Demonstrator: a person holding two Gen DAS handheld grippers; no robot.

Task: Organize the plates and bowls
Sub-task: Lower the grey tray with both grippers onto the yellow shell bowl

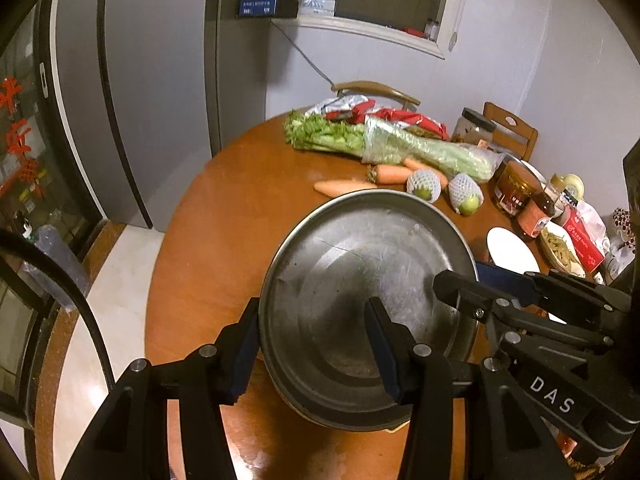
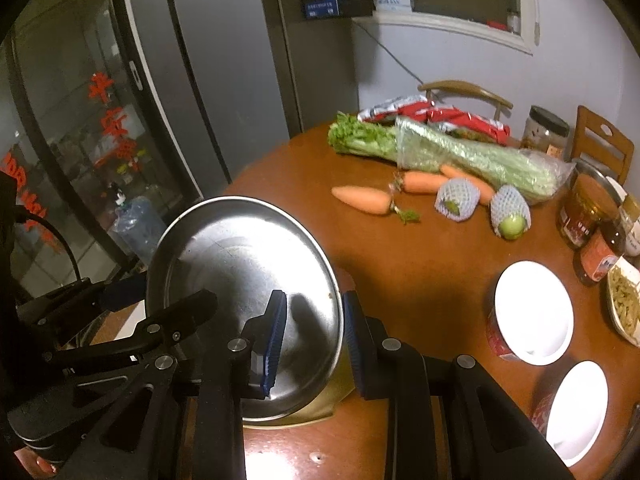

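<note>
A round steel plate (image 1: 360, 280) is held tilted above the brown round table (image 1: 224, 240). My left gripper (image 1: 312, 344) straddles its left rim, one finger outside, one inside the dish. My right gripper (image 2: 314, 340) straddles its right rim (image 2: 256, 280) the same way. Both have a wide gap between the fingers, and I cannot tell how firmly they pinch the rim. A gold-coloured edge (image 2: 320, 404) shows under the plate. Two white bowls with red outsides (image 2: 534, 312) (image 2: 576, 412) stand on the table at the right; one shows in the left wrist view (image 1: 512, 252).
At the back of the table lie celery in a bag (image 2: 460, 152), carrots (image 2: 364, 198), two netted green fruits (image 2: 456, 202), red snack bags (image 2: 440, 114), jars (image 2: 588, 216) and a dish of food (image 2: 626, 304). Chairs (image 2: 604, 140) stand behind. A fridge (image 2: 224, 80) stands at the left.
</note>
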